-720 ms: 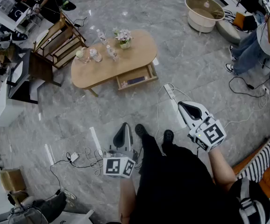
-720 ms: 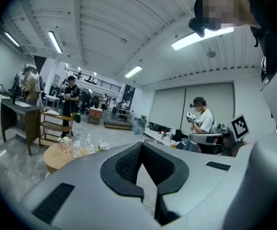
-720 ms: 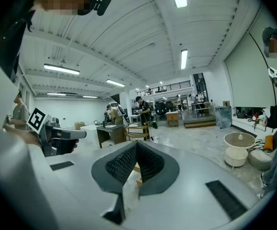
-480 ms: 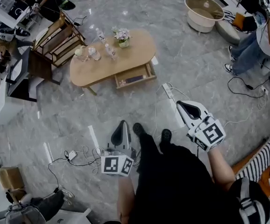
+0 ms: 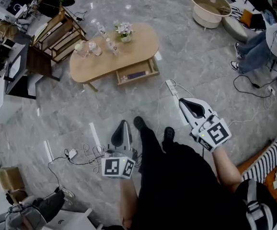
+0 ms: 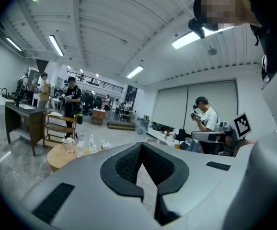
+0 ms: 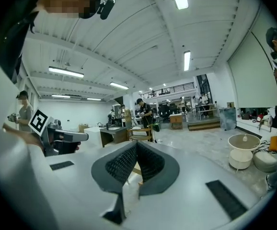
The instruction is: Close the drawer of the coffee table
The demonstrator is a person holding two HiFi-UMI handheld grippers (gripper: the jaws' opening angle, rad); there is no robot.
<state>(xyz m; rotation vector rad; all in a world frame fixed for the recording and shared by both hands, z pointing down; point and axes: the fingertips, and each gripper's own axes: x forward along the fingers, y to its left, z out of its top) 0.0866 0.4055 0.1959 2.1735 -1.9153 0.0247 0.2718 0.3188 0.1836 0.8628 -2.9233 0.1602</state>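
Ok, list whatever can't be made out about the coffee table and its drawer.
- Head view: the dark item in the open drawer is too small to identify.
- Left gripper view: the coffee table is half hidden by the left gripper; drawer unseen.
- Right gripper view: the right gripper covers nearly all the coffee table.

- one wooden desk [image 5: 138, 49]
- one drawer [image 5: 137, 74], standing open
- three clear bottles [image 5: 101, 30] on the desk
- one pot of flowers [image 5: 124, 31]
- two grippers: left gripper [image 5: 123, 124], right gripper [image 5: 182, 102]
- one round tub [image 5: 210, 7] on the floor
- one power strip [image 5: 171, 86] on the floor
- one wooden shelf rack [image 5: 57, 32]
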